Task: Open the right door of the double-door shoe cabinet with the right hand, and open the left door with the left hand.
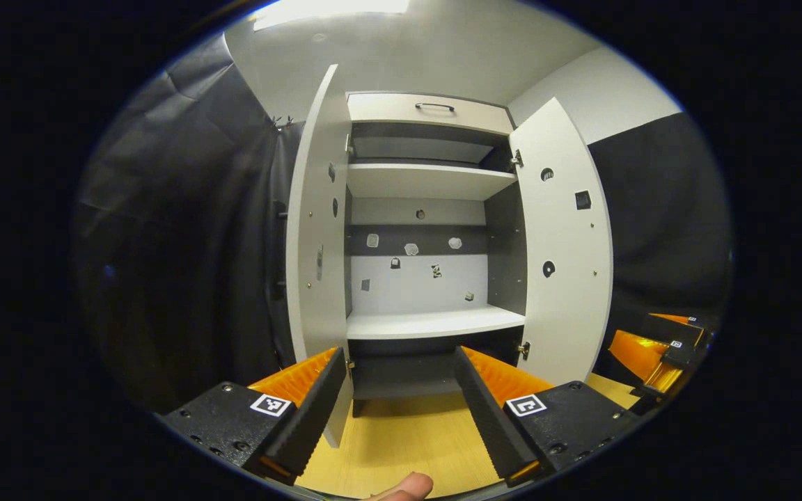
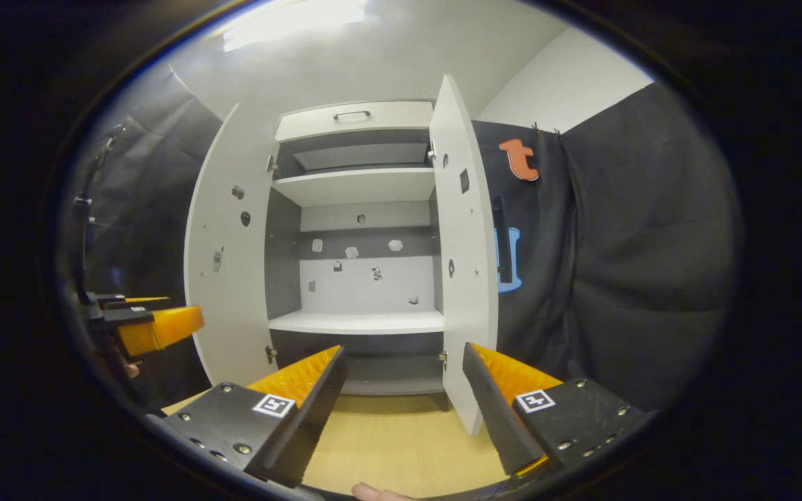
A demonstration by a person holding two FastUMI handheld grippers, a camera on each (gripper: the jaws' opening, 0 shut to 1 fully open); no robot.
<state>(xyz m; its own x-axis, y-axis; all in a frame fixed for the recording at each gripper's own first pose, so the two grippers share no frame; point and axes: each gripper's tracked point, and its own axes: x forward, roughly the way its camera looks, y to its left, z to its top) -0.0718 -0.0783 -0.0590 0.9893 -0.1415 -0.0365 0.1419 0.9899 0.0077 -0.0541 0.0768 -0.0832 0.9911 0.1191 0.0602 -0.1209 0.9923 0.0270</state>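
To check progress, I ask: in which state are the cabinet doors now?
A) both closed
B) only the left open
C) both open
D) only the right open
C: the left door and the right door both stand swung out, baring the shelves.

- Floor [image 1: 401,445]: pale wood-grain boards, seen at 6 o'clock in the left gripper view and at 6 o'clock in the right gripper view [image 2: 394,438].
- Shoe cabinet [image 1: 429,111]: stands directly on the floor, at the centre of both views; both doors swung open.
- Lower shelf [image 1: 436,323]: white board inside the cabinet, bare on top.
- Upper shelf [image 1: 429,182]: white board toward 12 o'clock of the lower one, bare on top.
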